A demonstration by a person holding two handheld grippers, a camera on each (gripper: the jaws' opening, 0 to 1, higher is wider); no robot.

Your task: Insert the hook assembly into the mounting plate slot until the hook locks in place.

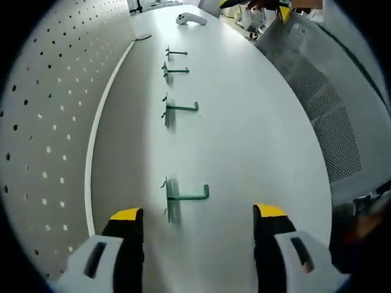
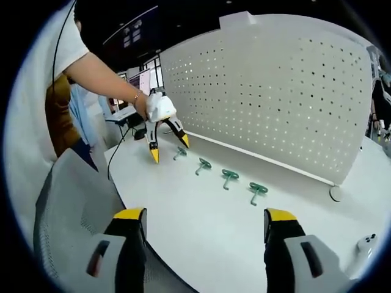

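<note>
Reaching in: left gripper (image 1: pixel 198 221) spread wide, empty, over the nearest hook (image 1: pixel 183 195) lying on the table (image 1: pixel 256 140). Right gripper (image 2: pixel 204 223) waits apart (pegboard (image 2: pixel 275 91) behind). Next: pinch it.

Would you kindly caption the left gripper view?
Open left gripper above four green hooks lying on a white table beside a pegboard.
</note>
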